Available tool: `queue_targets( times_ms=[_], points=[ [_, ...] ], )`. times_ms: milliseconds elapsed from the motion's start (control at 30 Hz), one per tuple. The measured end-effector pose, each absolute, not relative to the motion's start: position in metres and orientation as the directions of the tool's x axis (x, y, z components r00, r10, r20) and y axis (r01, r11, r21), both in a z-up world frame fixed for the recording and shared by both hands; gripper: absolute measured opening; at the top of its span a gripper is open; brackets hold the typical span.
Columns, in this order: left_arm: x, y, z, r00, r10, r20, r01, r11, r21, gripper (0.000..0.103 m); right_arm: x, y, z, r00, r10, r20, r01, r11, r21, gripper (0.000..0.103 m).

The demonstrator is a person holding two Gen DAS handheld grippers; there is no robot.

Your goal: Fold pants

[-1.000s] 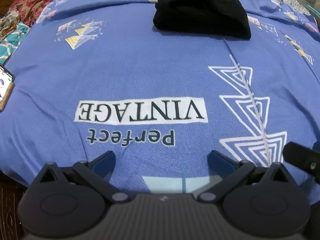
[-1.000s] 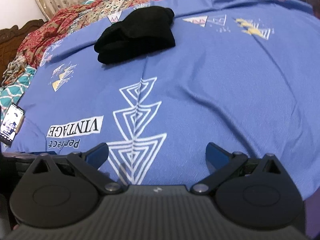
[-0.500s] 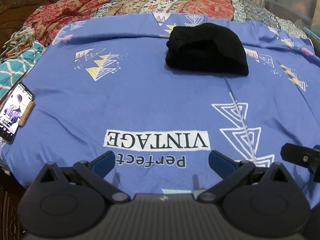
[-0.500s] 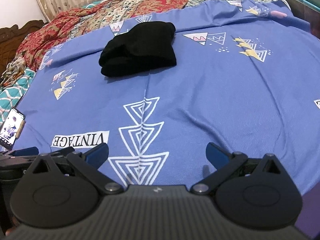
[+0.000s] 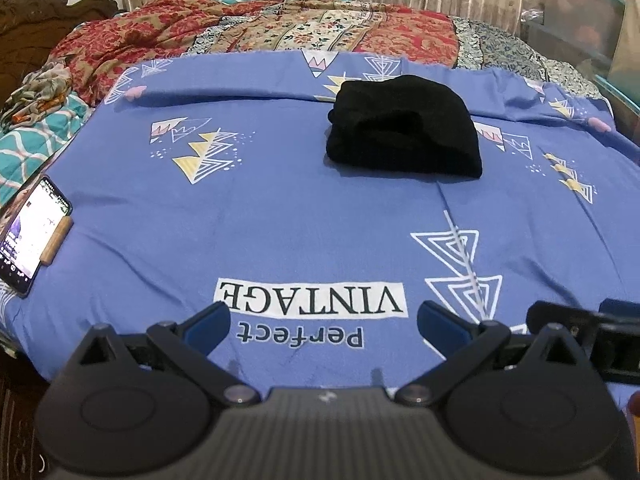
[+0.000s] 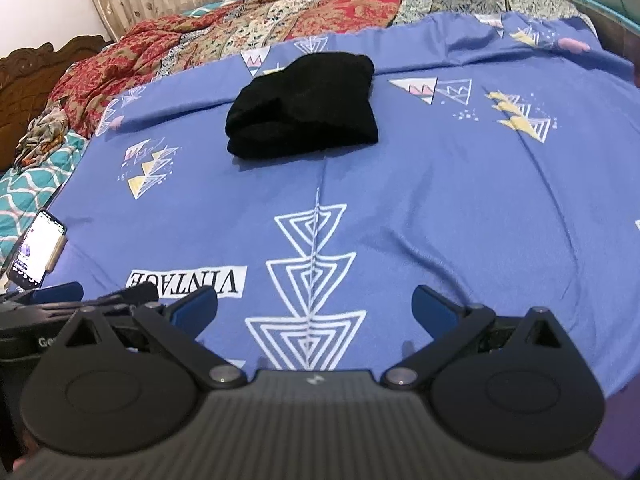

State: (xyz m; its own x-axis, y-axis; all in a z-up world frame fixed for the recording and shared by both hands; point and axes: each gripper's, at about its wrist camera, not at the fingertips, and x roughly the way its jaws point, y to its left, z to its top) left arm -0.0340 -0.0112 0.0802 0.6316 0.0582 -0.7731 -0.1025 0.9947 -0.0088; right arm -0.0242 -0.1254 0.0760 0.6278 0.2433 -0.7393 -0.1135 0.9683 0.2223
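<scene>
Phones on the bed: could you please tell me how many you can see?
1. The phone lies face up with its screen lit at the left edge of the blue bedsheet, far from the folded black pants. Others could be hidden under the bedding.

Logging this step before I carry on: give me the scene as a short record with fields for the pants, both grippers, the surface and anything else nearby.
pants: black pants, a compact folded bundle lying on the far half of the sheet
left gripper: left gripper open, empty, over the near edge of the bed
right gripper: right gripper open, empty, apart from the pants
surface: blue printed bedsheet, mostly smooth
nearby: phone with its screen lit at the sheet's left edge; patterned red blanket behind
</scene>
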Motion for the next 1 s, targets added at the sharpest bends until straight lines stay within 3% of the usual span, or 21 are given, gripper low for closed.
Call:
queue_targets(
  times_ms=[1000],
  points=[
    [-0.029,-0.013,0.063,0.551,0.147,-0.821,-0.153,0.985,0.074,0.103,-0.023,-0.132,0.054,0.566,0.245,-0.787,-0.065,0.965,0.253,0.103]
  ],
)
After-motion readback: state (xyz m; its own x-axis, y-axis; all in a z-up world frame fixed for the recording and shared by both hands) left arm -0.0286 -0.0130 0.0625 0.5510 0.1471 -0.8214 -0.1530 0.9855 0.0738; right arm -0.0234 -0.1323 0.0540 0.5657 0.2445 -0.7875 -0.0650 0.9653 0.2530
